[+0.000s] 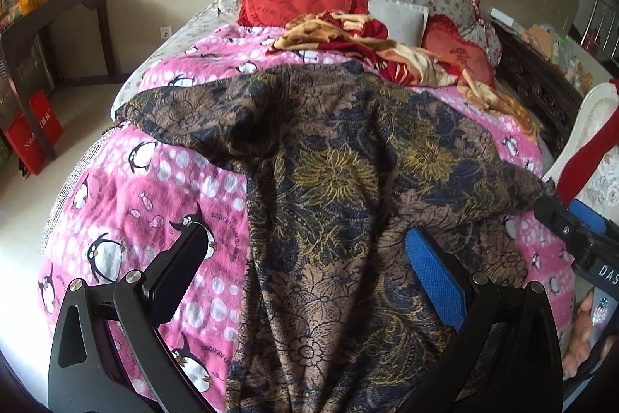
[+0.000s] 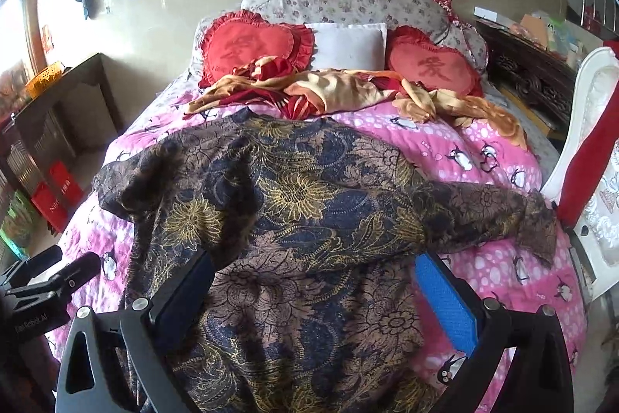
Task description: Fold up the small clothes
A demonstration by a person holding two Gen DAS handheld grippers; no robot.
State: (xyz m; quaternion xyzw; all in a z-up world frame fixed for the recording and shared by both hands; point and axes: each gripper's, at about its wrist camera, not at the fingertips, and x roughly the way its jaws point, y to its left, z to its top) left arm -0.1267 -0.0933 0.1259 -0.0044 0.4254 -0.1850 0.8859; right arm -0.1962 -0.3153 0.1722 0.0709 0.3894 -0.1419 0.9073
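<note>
The garment (image 1: 340, 180) is a dark blouse with brown, navy and yellow flower pattern. It lies spread on the pink penguin blanket (image 1: 127, 188) in the middle of the bed, with one sleeve going to the left and the other sleeve (image 2: 495, 215) going to the right, toward the white bed frame (image 2: 592, 149). The cloth is wrinkled, not yet folded.

The left gripper (image 1: 309, 250) hovers over the lower part of the garment with its jaws wide apart and nothing between them; its black finger is above the blanket and its blue pad (image 1: 433, 277) is above the cloth. The right gripper (image 2: 313, 293) is also spread wide over the lower body of the garment and grips nothing. In the left view, some fingers of a hand (image 1: 580, 335) show at the right edge under the other gripper's body.

The blanket carries small repeated text which I cannot read well. Behind the garment lies a crumpled red and yellow cloth (image 2: 340, 91), then two red heart pillows (image 2: 255, 45) with a Chinese character, and a white pillow (image 2: 348, 45). The letters "DAS" are visible on the right gripper's body, and "Nihao" on a red bag (image 1: 35, 138) on the floor.
</note>
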